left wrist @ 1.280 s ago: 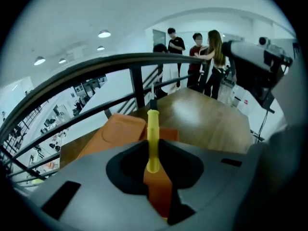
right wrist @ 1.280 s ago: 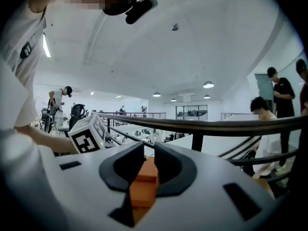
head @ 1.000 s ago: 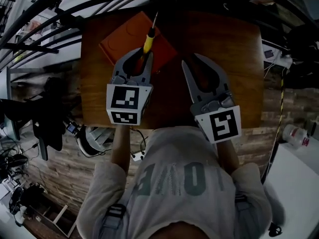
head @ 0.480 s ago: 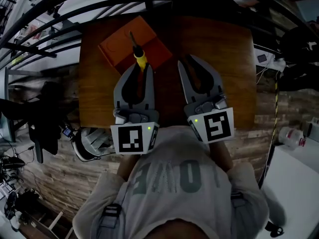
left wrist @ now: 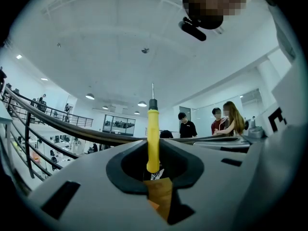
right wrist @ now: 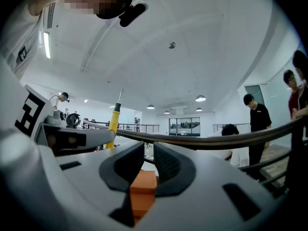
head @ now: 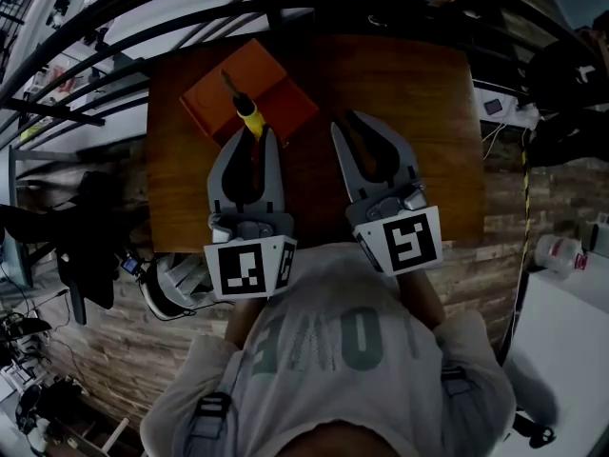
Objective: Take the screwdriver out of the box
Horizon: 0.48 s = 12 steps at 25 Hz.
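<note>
Screwdriver [head: 248, 118] [left wrist: 152, 134] is pinched at the lower end of its yellow handle by the left gripper [head: 255, 137] [left wrist: 153, 163]. Jaws are pressed onto the handle from both sides. Shaft is pointed away from the person. In the head view it is seen over the orange box [head: 269, 72]. In the left gripper view the shaft is seen against the ceiling, with no contact with anything visible. Box is lying on the far left part of the wooden table [head: 409, 84].

Right gripper [head: 343, 125] [right wrist: 149, 159] is held just beside the left one, to the right of the box. Its pads are kept a narrow slit apart, with nothing pinched. Screwdriver [right wrist: 114, 121] is also seen at the left of the right gripper view.
</note>
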### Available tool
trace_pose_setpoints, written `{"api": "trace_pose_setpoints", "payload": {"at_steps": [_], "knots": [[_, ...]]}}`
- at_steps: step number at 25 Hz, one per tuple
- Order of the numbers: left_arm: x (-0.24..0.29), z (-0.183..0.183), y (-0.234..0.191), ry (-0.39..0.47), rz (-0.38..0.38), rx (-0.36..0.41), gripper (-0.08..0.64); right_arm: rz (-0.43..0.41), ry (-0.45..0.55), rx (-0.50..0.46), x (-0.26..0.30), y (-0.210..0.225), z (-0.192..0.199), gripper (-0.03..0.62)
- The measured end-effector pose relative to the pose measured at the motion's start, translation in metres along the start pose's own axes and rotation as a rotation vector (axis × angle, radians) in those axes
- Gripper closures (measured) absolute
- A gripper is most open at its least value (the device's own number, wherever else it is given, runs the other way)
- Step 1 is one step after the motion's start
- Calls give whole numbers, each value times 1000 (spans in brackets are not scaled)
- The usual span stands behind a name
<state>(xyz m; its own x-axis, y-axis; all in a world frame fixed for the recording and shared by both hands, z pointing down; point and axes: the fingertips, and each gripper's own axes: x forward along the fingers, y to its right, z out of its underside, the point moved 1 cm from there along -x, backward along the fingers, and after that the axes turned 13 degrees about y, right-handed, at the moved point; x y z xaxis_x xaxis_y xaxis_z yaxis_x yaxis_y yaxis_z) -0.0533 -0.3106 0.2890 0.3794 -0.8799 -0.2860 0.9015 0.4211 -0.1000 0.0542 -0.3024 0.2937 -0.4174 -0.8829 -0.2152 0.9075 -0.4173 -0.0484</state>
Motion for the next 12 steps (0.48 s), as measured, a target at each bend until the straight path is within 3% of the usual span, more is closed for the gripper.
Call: {"api": "trace_pose_setpoints", "payload": {"at_steps": [12], "knots": [[-5,1,5,-6,14,11,482,-16,-5,14,-3,-2,1,528]]}}
